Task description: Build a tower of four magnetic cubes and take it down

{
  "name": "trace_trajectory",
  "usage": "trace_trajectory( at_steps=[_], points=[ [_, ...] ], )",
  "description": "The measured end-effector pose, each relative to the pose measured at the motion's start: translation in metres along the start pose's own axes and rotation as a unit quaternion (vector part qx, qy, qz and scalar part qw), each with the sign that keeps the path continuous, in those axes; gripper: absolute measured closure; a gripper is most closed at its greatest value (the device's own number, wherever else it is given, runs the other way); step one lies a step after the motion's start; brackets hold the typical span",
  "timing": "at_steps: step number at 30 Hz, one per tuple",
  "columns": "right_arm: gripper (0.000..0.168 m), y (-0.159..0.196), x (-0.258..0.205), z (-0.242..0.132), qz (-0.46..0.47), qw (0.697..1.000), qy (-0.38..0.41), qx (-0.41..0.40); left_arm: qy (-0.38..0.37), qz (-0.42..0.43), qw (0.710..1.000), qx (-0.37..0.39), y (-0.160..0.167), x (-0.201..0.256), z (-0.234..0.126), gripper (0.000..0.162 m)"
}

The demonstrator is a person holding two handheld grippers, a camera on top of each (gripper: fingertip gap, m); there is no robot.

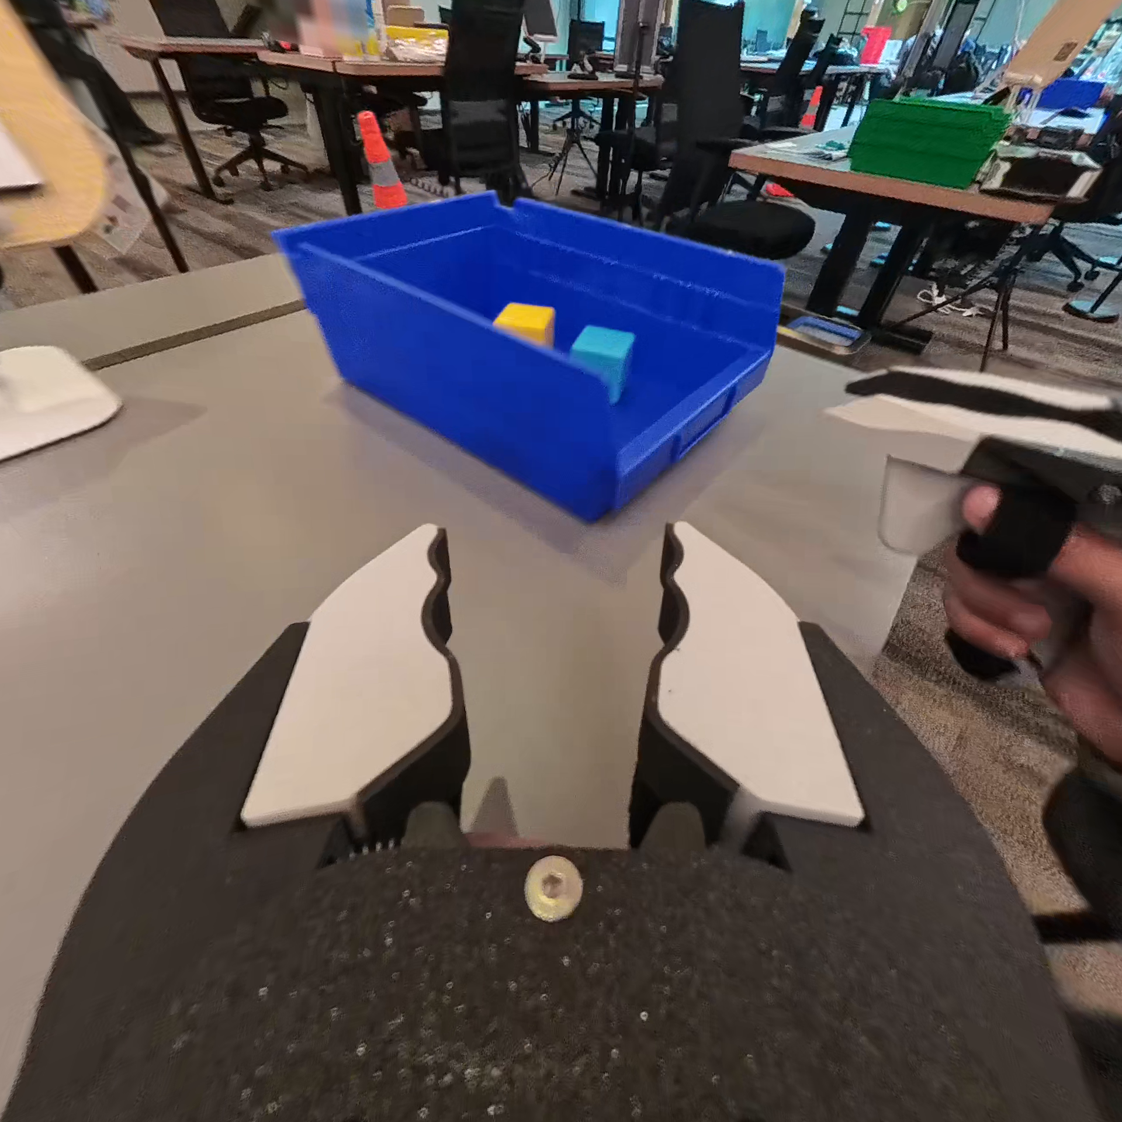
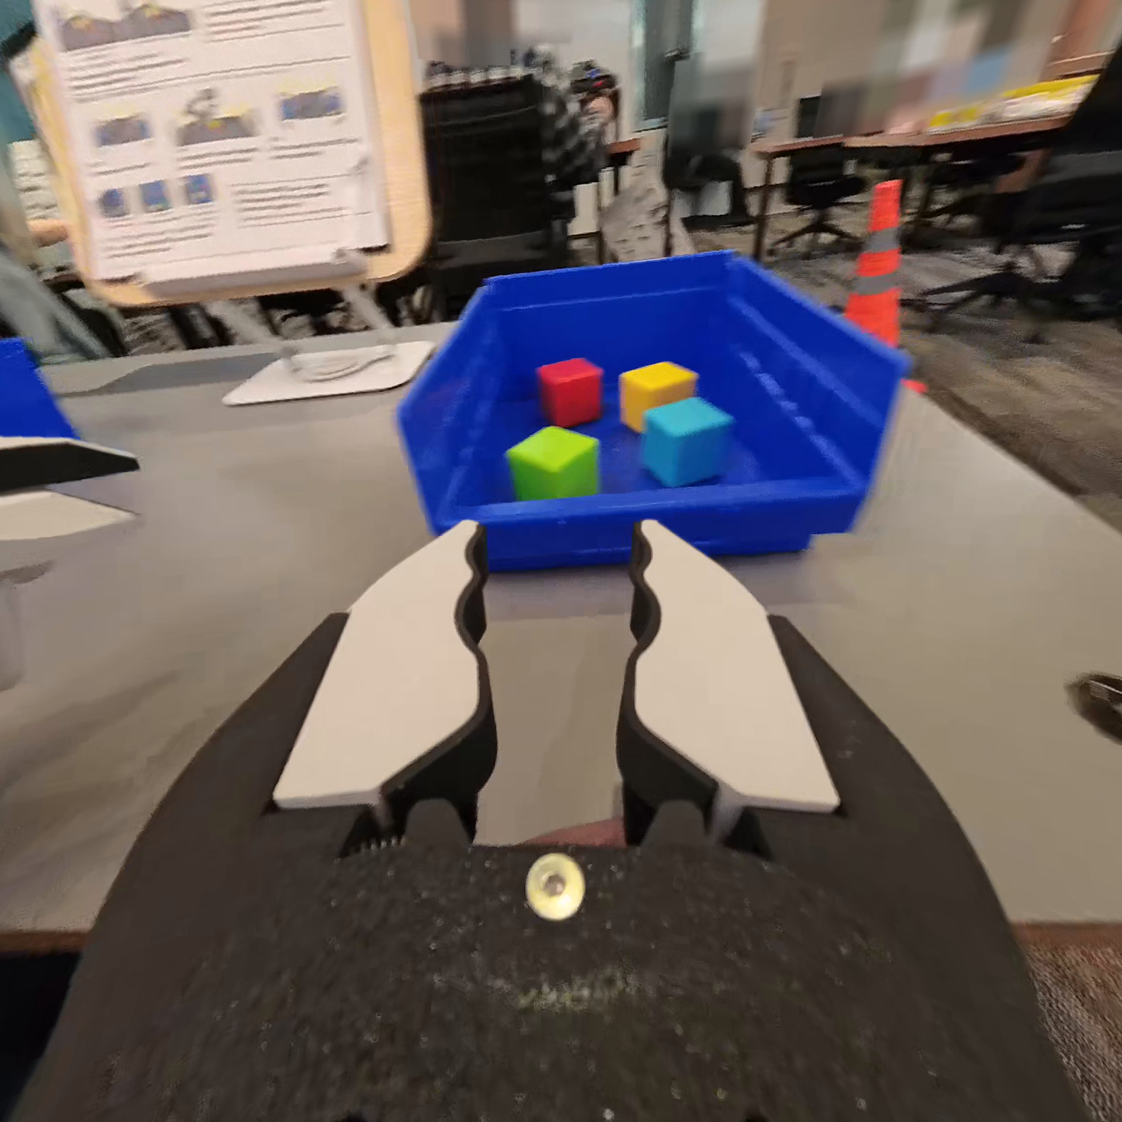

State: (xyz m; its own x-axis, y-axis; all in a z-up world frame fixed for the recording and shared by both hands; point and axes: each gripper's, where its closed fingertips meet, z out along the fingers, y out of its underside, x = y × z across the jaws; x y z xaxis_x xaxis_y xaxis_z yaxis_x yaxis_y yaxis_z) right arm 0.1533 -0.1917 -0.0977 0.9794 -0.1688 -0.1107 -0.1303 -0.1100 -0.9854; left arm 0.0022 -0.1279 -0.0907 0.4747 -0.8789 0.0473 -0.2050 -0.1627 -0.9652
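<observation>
Blue bin (image 2: 789, 388) — red (image 2: 569, 390), yellow (image 2: 656, 388), green (image 2: 552, 462), turquoise cubes (image 2: 686, 440).

The bin (image 2: 643, 522) sits on the table (image 2: 212, 607) ahead of both my grippers. Four cubes lie in it, apart from one another: in the right wrist view, two toward the far wall — one at left (image 2: 569, 391), one at right (image 2: 656, 388) — and two nearer me, one at left (image 2: 552, 464), one at right (image 2: 686, 440). My left gripper (image 1: 555, 534) and right gripper (image 2: 558, 531) stand before the bin, nothing between their fingers. A traffic cone (image 2: 877, 267) stands on the floor behind the table.
</observation>
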Motion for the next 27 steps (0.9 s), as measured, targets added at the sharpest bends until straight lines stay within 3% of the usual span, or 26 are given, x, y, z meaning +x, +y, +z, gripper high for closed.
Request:
trace_trajectory(
  at_steps=[3,6,10,12,14,18,22,26,27],
  points=[
    [0.126,-0.004,0.033,-0.006,0.03,0.999,0.031,0.01,-0.019,-0.012,1.0,-0.012,-0.014,0.021,0.059,0.09],
    [0.127,0.0,0.044,-0.01,0.061,0.998,0.026,0.002,-0.089,0.026,0.995,-0.028,-0.017,0.014,0.109,0.085],
    [0.125,0.009,0.048,-0.012,0.062,0.998,0.027,-0.015,-0.128,0.031,0.988,-0.08,0.001,0.003,0.145,0.099],
    [0.124,0.013,0.048,-0.011,0.052,0.998,0.033,-0.025,-0.132,-0.01,0.99,-0.055,-0.004,-0.006,0.142,0.113],
    [0.123,0.017,0.05,-0.008,0.041,0.998,0.04,-0.035,-0.137,-0.037,0.989,-0.042,-0.007,-0.014,0.135,0.139],
    [0.117,0.011,0.054,0.02,0.015,0.997,0.055,-0.053,-0.16,-0.065,0.984,-0.043,-0.005,-0.033,0.123,0.15],
    [0.116,0.012,0.069,0.04,-0.002,0.989,0.122,-0.082,-0.174,-0.104,0.979,-0.035,-0.002,-0.046,0.105,0.158],
    [0.115,0.022,0.057,0.046,0.004,0.987,0.109,-0.116,-0.158,-0.11,0.981,-0.031,0.002,-0.04,0.089,0.158],
    [0.123,0.022,0.056,0.046,0.016,0.987,0.108,-0.114,-0.162,-0.102,0.981,-0.031,0.003,-0.037,0.085,0.158]
  ],
)
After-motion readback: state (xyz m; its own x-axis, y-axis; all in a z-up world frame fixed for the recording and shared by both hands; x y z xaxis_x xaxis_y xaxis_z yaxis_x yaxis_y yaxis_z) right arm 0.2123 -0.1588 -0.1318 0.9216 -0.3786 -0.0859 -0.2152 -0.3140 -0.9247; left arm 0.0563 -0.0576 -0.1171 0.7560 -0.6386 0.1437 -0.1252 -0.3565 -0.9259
